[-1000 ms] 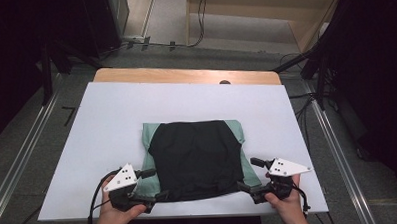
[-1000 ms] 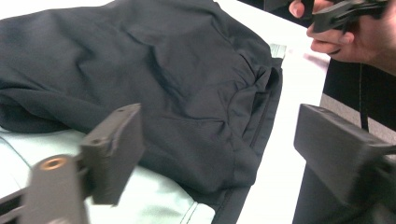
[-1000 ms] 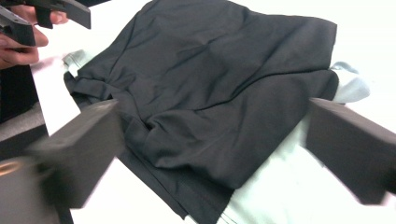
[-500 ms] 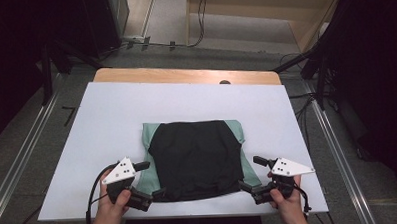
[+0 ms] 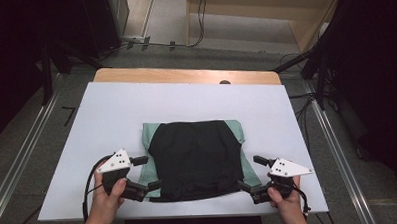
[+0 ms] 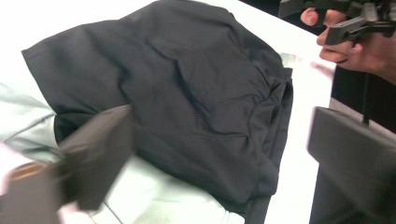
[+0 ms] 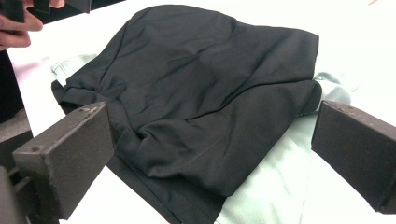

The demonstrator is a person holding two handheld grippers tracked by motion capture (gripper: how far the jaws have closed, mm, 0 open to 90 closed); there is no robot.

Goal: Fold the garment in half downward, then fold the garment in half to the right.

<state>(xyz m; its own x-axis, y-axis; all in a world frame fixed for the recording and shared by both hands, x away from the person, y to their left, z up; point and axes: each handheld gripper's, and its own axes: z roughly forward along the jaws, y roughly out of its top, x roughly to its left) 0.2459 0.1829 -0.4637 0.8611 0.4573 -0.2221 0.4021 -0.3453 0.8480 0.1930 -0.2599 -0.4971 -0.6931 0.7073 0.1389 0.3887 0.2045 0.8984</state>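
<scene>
Black garment (image 5: 195, 159) lies between the gaping left claw (image 5: 151, 186) and right claw (image 5: 244, 186).

Black garment (image 5: 195, 157) lies flat atop pale green garment (image 5: 148, 130), mid-table.

Both grippers are being held low at the near edge, one in each hand. The left gripper (image 5: 151, 185) is being gripped by the left hand (image 5: 105, 198), forearm entering from the bottom; its jaws are being kept wide apart, pointing inward toward the right (one jaw blurred in the left gripper view). The right gripper (image 5: 241, 185) is being held by the right hand (image 5: 284, 201), jaws likewise spread wide, nothing between them, pointing inward toward the left.
</scene>
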